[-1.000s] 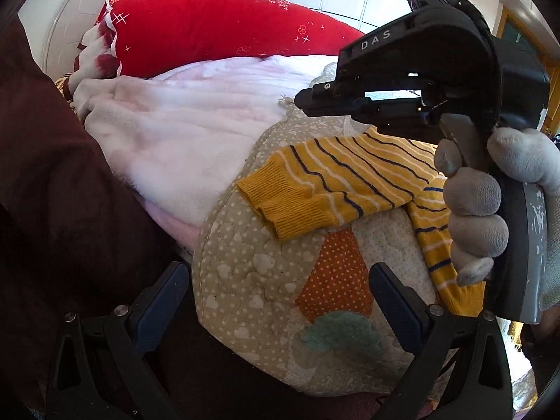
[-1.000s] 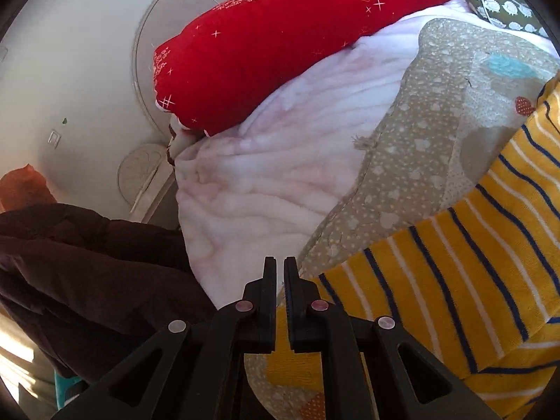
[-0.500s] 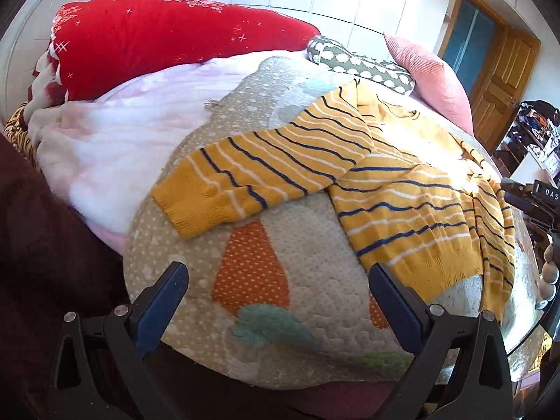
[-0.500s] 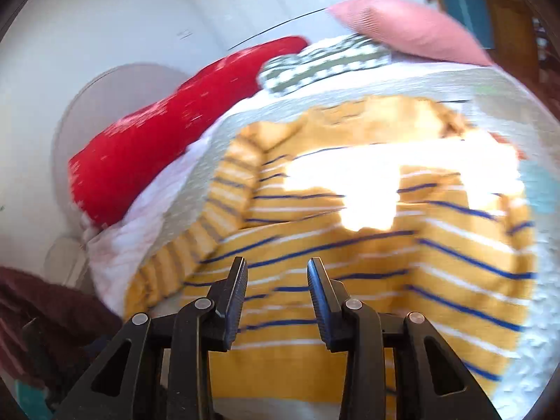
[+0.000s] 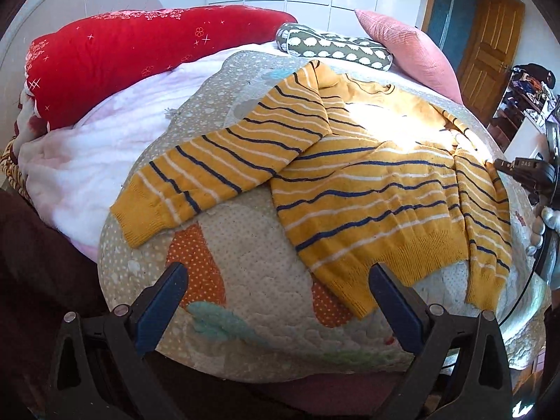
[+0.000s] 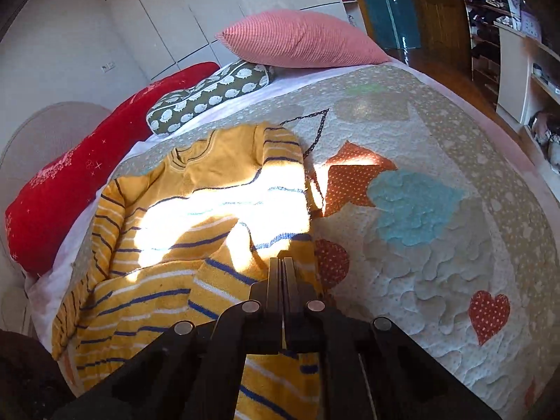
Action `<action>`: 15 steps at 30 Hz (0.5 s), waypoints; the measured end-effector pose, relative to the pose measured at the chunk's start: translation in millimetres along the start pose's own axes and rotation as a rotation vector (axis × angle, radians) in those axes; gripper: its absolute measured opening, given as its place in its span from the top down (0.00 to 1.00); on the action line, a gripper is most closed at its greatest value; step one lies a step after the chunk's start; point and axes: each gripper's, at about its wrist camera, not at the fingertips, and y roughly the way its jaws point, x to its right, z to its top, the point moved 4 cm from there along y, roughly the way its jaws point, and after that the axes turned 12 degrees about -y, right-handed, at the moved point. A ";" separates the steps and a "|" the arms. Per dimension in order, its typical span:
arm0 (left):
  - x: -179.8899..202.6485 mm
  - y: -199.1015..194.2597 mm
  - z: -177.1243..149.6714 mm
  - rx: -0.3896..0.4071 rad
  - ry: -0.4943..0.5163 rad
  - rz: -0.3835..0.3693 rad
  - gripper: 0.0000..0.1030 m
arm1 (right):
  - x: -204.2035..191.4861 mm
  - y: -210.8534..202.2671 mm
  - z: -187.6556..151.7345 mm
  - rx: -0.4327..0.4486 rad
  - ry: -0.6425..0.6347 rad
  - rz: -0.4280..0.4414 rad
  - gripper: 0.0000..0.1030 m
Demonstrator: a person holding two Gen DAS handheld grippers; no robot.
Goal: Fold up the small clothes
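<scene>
A yellow sweater [image 5: 367, 189] with navy and white stripes lies flat on the patterned quilt [image 5: 245, 262]. Its left sleeve [image 5: 217, 175] is stretched out toward the quilt's near left corner. My left gripper [image 5: 276, 301] hovers open over bare quilt in front of the hem, holding nothing. At the far right, my right gripper [image 5: 490, 164], held by a gloved hand [image 5: 546, 220], reaches the other sleeve [image 5: 486, 210]. From the right wrist, the sweater [image 6: 196, 217] fills the left. My right gripper [image 6: 281, 257] is shut, its tips pinching a raised fold of that sleeve [image 6: 297, 241].
A red bolster [image 5: 133, 66], a green patterned cushion [image 5: 336, 49] and a pink pillow [image 5: 409, 45] line the far side of the bed. A white fleece blanket [image 5: 91, 161] lies at the left. A wooden door [image 5: 490, 52] and cluttered shelves [image 6: 518, 56] stand to the right.
My right gripper left the left sleeve's cuff, opened while crossing the sweater, and has shut at the other sleeve. My left gripper has drawn back, so the whole sweater shows.
</scene>
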 end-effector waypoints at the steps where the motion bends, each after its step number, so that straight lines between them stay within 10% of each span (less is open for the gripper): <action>1: 2.6 1.4 0.9 -0.003 0.005 0.004 0.00 | 4.3 -1.9 6.8 0.012 -0.005 -0.027 0.99; 9: 33.1 0.8 31.3 0.036 0.046 -0.048 0.00 | 101.5 -4.4 67.2 0.016 0.064 -0.414 0.98; 12: 35.5 4.5 34.0 0.035 0.038 -0.068 0.00 | 122.9 -12.8 67.5 0.017 0.127 -0.400 0.97; 15: 28.6 14.7 28.0 -0.003 0.012 -0.071 0.00 | 116.7 -31.3 55.2 0.038 0.129 -0.350 0.73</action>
